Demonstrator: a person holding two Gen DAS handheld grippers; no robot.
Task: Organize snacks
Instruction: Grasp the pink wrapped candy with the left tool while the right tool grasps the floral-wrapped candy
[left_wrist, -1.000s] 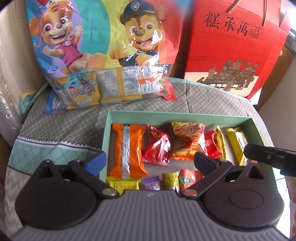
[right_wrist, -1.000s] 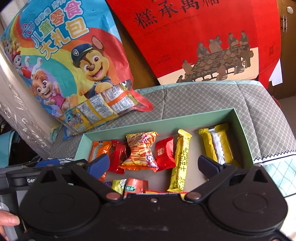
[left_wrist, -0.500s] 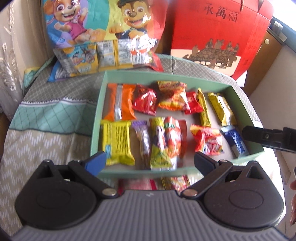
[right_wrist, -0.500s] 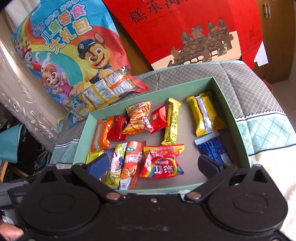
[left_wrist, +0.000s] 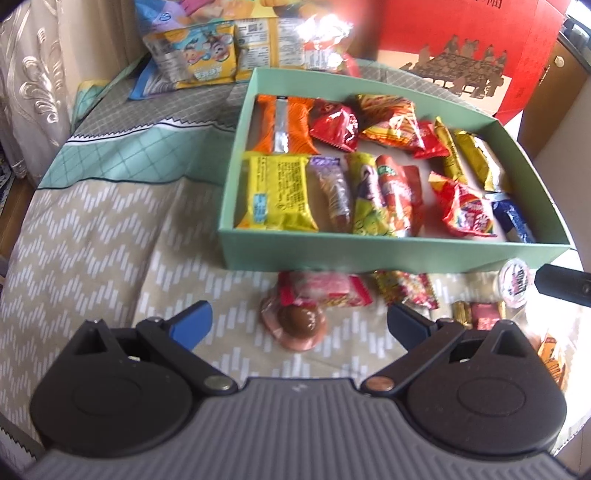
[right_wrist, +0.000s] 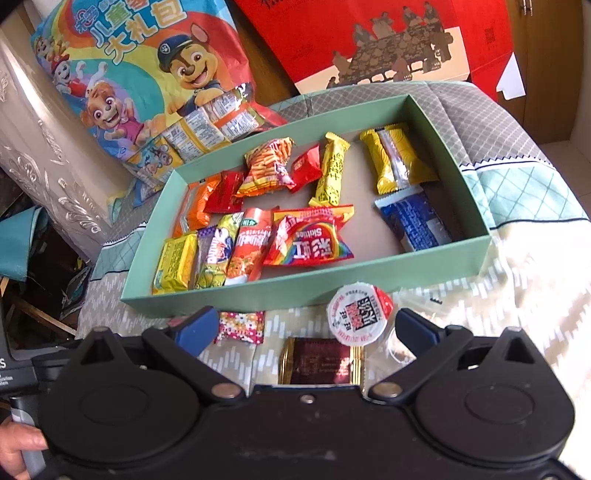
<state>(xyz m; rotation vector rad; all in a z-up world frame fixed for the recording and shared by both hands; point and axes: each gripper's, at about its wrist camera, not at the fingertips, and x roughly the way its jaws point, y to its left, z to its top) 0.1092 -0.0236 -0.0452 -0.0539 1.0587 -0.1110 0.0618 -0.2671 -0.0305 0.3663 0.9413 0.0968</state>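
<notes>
Left gripper spread wide, empty, above chocolate snack on cloth near box. Right gripper also spread, empty, over jelly cup. Box full of snacks.

Both grippers farther back from the green box, loose snacks newly, perhaps blurrily, in view.

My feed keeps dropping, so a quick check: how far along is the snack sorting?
Mostly done: about a dozen packets already lie in the green box. Nothing is in hand; the left gripper and right gripper are both open and empty. Still loose on the cloth in front of the box: a chocolate-topped snack, a round jelly cup, a dark red wafer pack and a floral packet.
</notes>
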